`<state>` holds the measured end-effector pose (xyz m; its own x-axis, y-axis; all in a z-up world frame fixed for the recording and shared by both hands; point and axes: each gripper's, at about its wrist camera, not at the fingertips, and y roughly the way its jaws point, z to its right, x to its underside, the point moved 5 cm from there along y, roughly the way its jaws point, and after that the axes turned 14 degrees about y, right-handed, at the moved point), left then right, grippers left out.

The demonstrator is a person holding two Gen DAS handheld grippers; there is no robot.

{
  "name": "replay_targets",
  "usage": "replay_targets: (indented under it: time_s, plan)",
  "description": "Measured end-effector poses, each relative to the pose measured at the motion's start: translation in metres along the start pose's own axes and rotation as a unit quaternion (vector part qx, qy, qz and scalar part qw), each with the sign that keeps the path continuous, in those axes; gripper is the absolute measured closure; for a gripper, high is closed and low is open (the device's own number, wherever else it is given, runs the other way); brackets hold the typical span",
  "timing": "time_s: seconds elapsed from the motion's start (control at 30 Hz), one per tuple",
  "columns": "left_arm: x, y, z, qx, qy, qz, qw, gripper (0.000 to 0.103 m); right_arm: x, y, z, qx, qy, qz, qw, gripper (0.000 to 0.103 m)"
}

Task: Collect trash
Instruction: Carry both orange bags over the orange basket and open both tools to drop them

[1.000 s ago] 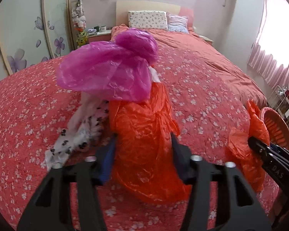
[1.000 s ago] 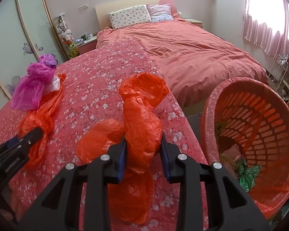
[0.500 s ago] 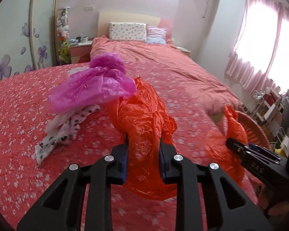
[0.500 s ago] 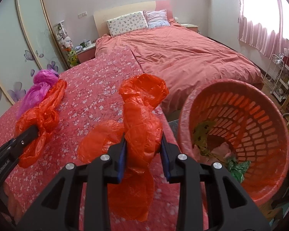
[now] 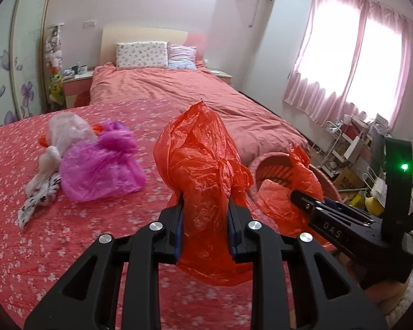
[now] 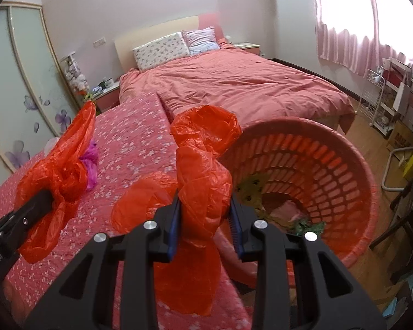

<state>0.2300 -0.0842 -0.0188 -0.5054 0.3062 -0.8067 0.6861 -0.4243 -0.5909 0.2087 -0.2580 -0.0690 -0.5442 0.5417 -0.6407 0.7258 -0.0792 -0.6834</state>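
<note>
My left gripper (image 5: 205, 228) is shut on an orange plastic bag (image 5: 203, 170) and holds it above the flowered red bedspread (image 5: 55, 233). My right gripper (image 6: 206, 227) is shut on a second orange plastic bag (image 6: 203, 176), held at the near rim of a round red laundry basket (image 6: 344, 181) that has scraps of trash inside. In the left wrist view the right gripper (image 5: 297, 196) and its bag (image 5: 291, 189) hang over the basket (image 5: 264, 162). A purple plastic bag (image 5: 102, 165) lies on the bed at the left.
A pale clear bag (image 5: 66, 129) and a black-and-white spotted cloth (image 5: 38, 195) lie beside the purple bag. A second bed with pillows (image 6: 234, 82) stands behind. A white wire rack (image 6: 377, 96) and cluttered boxes stand by the window at the right.
My left gripper closed on the orange bag and lifted it off the bed, carrying it right toward the basket. My right gripper moved its bag up to the basket's rim.
</note>
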Motion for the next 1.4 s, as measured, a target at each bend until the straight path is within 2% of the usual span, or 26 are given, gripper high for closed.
replay_targets:
  time_s: [0.33, 0.9, 1.4]
  plan:
    - [-0.015, 0.005, 0.022, 0.007, 0.016, 0.014, 0.9998, 0.078, -0.010, -0.020, 0.023, 0.006, 0.013, 0.025, 1.000, 0.072]
    - [-0.024, 0.026, 0.082, 0.045, 0.049, 0.013, 0.9977, 0.078, -0.029, -0.057, 0.077, 0.050, 0.009, 0.091, 0.995, 0.072]
    - [-0.030, 0.058, 0.126, 0.071, 0.073, -0.003, 0.9948, 0.078, -0.039, -0.059, 0.116, 0.064, 0.031, 0.105, 0.992, 0.072]
